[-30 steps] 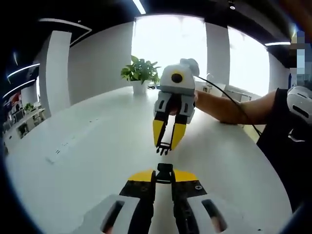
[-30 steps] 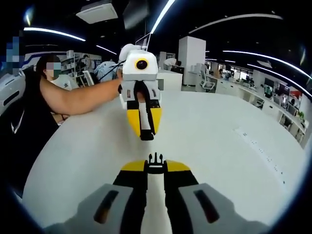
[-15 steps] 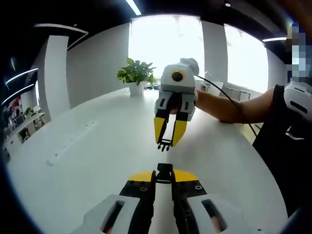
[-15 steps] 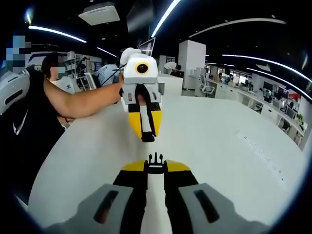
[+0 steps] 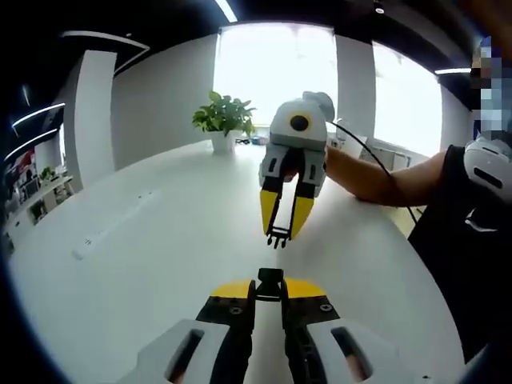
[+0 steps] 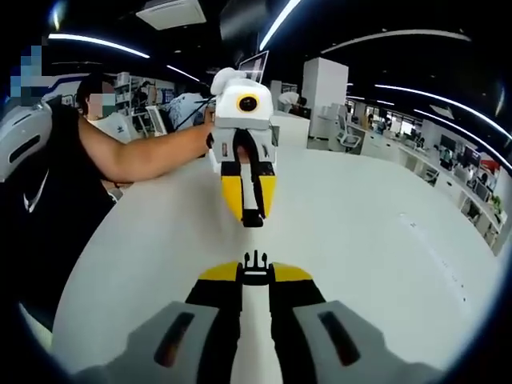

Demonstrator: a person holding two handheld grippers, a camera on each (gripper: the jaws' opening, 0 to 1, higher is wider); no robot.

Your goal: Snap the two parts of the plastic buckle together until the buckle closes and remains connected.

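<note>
Facing each other above the white tabletop [image 5: 144, 264], left tongs [image 5: 270, 282] grip the socket half [image 5: 270, 278], right tongs [image 6: 255, 266] the pronged half [image 6: 255, 259], apart.

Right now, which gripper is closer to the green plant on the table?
Right. In the left gripper view, the right gripper hangs between the camera and the potted plant, which stands at the table's far edge. The left gripper sits farther back.

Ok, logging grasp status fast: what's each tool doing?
Left tool: shut on black plastic socket half.
Right tool: shut on black pronged plastic half.
</note>
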